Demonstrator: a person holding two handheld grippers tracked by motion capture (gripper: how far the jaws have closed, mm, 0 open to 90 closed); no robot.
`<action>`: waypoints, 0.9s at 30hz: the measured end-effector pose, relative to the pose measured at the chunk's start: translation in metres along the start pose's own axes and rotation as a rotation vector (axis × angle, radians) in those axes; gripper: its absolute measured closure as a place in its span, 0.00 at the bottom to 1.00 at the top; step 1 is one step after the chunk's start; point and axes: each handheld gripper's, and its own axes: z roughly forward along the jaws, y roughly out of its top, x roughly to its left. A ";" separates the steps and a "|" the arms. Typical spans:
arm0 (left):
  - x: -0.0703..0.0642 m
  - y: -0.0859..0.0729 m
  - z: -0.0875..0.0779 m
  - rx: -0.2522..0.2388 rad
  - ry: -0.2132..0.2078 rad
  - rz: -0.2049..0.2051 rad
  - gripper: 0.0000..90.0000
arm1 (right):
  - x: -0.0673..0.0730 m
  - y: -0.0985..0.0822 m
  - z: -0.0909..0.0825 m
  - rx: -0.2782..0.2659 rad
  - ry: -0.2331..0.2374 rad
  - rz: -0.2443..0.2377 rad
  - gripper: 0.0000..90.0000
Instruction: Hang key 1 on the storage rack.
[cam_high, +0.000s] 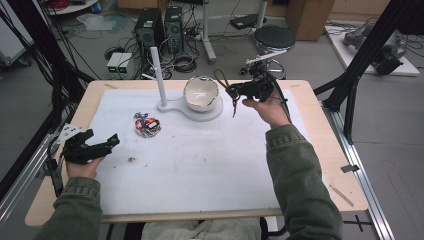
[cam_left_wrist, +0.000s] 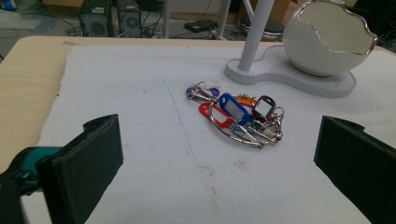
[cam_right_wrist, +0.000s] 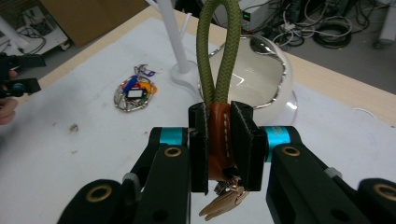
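My right gripper (cam_right_wrist: 226, 135) is shut on the brown leather tab (cam_right_wrist: 218, 140) of a keychain. Its green rope loop (cam_right_wrist: 218, 51) sticks up past the jaws, and brass keys (cam_right_wrist: 225, 200) hang below. In the high view this gripper (cam_high: 232, 91) hovers just right of the white egg-shaped bowl (cam_high: 201, 93), with the keys (cam_high: 234, 107) dangling above the mat. My left gripper (cam_high: 102, 138) rests open at the table's left edge, nothing between its jaws. In its own view the left gripper (cam_left_wrist: 219, 163) faces a bunch of coloured key tags on rings (cam_left_wrist: 238, 116).
The bowl (cam_left_wrist: 327, 42) sits on a white base with a thin upright post (cam_high: 158, 75). The key bunch (cam_high: 146, 125) lies left of it on the white mat (cam_high: 200, 160). A stool (cam_high: 274, 37) and computer towers (cam_high: 155, 27) stand beyond the far table edge.
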 end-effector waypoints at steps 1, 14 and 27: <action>0.000 0.000 0.000 0.000 -0.002 0.000 0.02 | 0.001 0.000 0.001 0.002 0.005 0.000 0.86; 0.000 0.000 0.000 0.007 -0.007 0.005 0.02 | 0.030 0.008 0.029 0.025 0.092 -0.053 0.86; -0.001 0.000 0.001 0.006 -0.009 0.003 0.02 | 0.052 0.021 0.056 0.038 0.153 -0.067 0.86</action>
